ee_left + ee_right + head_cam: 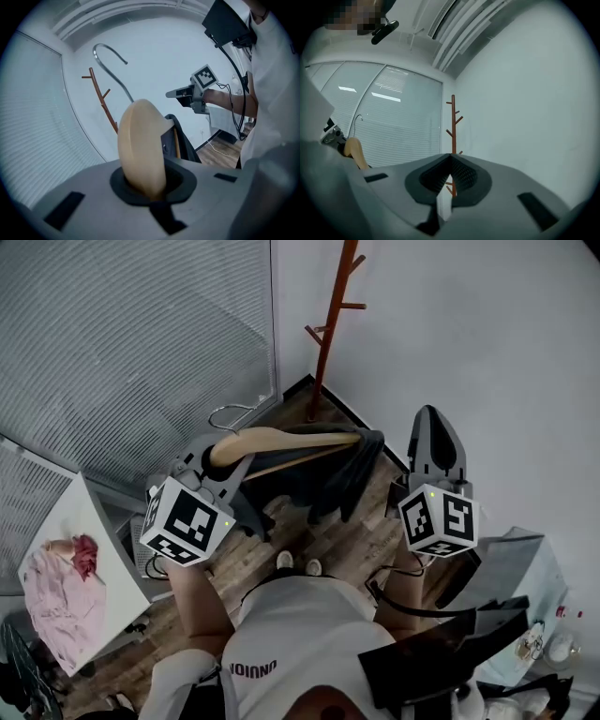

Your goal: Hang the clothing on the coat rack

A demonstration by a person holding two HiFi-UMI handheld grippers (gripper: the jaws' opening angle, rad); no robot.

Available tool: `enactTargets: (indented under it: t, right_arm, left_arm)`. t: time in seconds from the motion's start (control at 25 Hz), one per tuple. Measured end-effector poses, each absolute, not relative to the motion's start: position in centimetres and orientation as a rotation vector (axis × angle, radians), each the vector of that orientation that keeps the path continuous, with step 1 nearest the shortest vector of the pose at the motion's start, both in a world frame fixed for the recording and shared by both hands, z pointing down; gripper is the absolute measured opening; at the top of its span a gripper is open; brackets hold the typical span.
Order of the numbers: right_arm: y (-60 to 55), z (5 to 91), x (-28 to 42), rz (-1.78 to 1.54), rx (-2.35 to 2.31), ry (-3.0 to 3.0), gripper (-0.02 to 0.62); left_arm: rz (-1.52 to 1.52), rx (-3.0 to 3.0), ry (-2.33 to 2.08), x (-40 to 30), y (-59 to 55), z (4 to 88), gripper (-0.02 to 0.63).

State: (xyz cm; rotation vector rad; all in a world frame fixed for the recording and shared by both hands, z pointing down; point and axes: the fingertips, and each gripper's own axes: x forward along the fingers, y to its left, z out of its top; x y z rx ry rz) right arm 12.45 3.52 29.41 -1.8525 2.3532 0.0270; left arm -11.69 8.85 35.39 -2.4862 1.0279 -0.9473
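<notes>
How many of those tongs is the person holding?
2: the left tongs clamp one end of the wooden hanger; the right tongs, shut and empty, point toward the coat rack. None hidden.

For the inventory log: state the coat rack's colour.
Reddish-brown coat rack; clearest in the head view.

The coat rack [328, 352] is cut off at the head view's top edge.

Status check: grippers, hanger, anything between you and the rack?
Left gripper shut on wooden hanger, dark garment draped over it. Right gripper shut, empty. Coat rack ahead in corner, hanger not on it. No obstacle seen between.
</notes>
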Motion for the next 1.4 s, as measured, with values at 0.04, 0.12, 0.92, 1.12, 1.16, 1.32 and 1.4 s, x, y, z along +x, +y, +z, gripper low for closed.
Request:
enactTargets:
  t: [0.04,0.12,0.92,1.12,1.16,1.32,1.4]
  right_arm:
    - [3.5,29.4,12.4,0.028,-1.855,2.353,0.02]
    - [3.5,29.4,12.4,0.03,-1.861,2.349,0.02]
    - [0.9,28.2,10.8,0.177,-1.924,2.268,0.021]
    - [-2.8,27.8,11.5,0.212,-1.916,2.277,0.021]
    - [-3.8,27.7,11.4,0.216,-1.906,2.286,0.021]
    - [-7.3,27.3,11.8,0.226,-1.889,2.314,0.021]
    - [-8.8,26.6,12.0,0.257,-1.839,2.339,0.021]
  left_arm:
    - [-0.945,-2.489,1.025,-11.7,8.9,35.4,0.02]
    - [-0.94,-2.495,1.018,-11.7,8.8,35.4,0.019]
    - [-0.913,-2.557,0.83,-11.2,5.6,36.2,0.02]
    - [-0.925,-2.543,0.821,-10.1,2.2,35.6,0.018]
    - [-0.923,-2.543,0.817,-9.8,1.4,35.4,0.018]
    - [-0.907,-2.567,0.783,-8.7,-1.7,34.7,0.018]
    - [-0.9,-2.588,0.772,-8.0,-3.5,34.3,0.019]
